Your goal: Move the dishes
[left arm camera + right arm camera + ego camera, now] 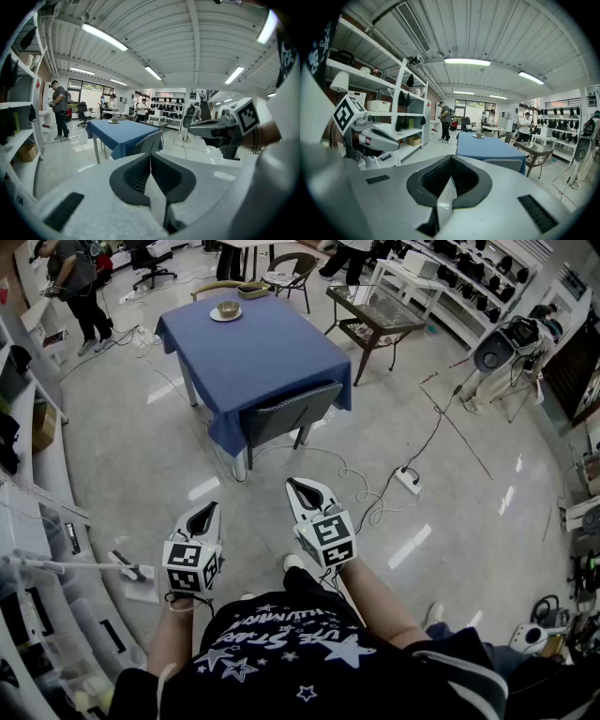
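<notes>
A small bowl on a white plate (226,311) sits at the far end of a table with a blue cloth (253,352), some way ahead of me. The same dish (114,121) shows small in the left gripper view, and the dish (478,135) also shows in the right gripper view. My left gripper (208,508) and right gripper (292,484) are held side by side over the floor, well short of the table. Both are shut with nothing between the jaws. The left gripper (150,157) and the right gripper (451,164) point toward the table.
A grey chair (286,413) stands at the table's near side. A glass side table (375,310) is at the right, and a power strip with cables (408,481) lies on the floor. Shelving (28,521) lines the left wall. People (80,287) stand at the back.
</notes>
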Available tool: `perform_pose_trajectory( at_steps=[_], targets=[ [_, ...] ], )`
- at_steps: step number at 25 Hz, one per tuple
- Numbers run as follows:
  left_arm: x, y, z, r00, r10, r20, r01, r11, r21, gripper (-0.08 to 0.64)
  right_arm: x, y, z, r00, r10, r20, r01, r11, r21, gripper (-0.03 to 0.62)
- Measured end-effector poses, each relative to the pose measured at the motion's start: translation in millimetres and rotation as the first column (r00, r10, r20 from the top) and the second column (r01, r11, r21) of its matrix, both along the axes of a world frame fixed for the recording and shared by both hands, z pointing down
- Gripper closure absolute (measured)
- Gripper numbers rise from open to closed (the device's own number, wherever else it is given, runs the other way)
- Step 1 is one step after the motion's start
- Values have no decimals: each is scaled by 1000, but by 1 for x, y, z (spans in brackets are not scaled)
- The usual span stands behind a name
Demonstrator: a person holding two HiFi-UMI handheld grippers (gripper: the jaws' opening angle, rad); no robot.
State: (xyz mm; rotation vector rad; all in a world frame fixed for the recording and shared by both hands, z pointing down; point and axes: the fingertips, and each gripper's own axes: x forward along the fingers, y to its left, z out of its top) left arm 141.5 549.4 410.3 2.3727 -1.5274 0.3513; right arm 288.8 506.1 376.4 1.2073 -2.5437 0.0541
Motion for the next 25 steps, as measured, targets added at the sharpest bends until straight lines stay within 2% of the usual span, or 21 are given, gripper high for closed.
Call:
perform_pose_trajectory(
  at_steps=[5,9,13,23,25],
  targets=[
    [-3,-10,5,999,20,32,-21,1000,12,540,0,-14,-9,999,24,35,-24,1000,-6,588],
    [-14,-11,9,1000,13,23,-13,1000,2,540,-7,-17,-8,1000,24,4,-24,1000,8,588],
    [-32,-7,17,1000,0,28,1,1000,-8,540,-24,-19,1,1000,17,19,-16,1000,-13,588],
    [-97,-18,14,998,-63,-4,63,998,6,540,-55,-42,-5,988,46,150,-42,999,-29,584],
    [-100,-23,17,998,-58,-7,58,998,-5,540,-53,-48,-5,982,53,180,-45,998,-49,503]
  ],
)
